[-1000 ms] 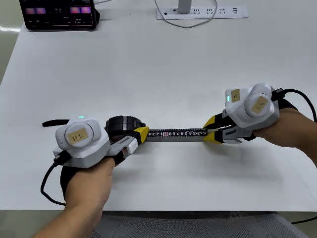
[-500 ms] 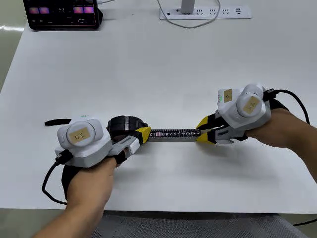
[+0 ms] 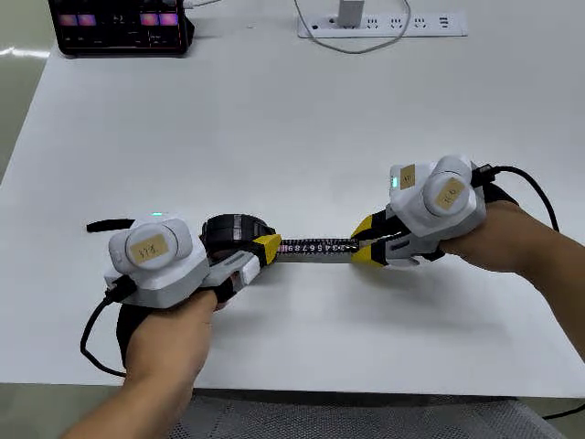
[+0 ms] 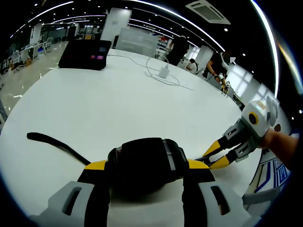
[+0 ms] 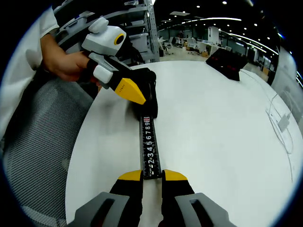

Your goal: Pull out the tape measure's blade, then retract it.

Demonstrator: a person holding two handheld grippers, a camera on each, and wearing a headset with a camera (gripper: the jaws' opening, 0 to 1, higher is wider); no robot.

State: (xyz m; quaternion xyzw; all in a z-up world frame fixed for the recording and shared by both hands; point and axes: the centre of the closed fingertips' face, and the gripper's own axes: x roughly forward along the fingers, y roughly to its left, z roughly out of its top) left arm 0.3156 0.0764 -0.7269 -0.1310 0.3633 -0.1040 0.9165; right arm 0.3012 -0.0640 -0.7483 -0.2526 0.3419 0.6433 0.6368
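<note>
The tape measure (image 3: 233,240) sits near the front left of the white surface (image 3: 292,128). The left gripper (image 4: 147,166) is clamped on its black case, one jaw on each side. The blade (image 3: 315,248) runs out of the case to the right, numbers up, and the right gripper (image 3: 359,243) is pinched on its end. A black strap (image 3: 108,225) trails left from the case. A dark screen (image 3: 119,23) and a power strip (image 3: 384,23) lie at the far edge.
</note>
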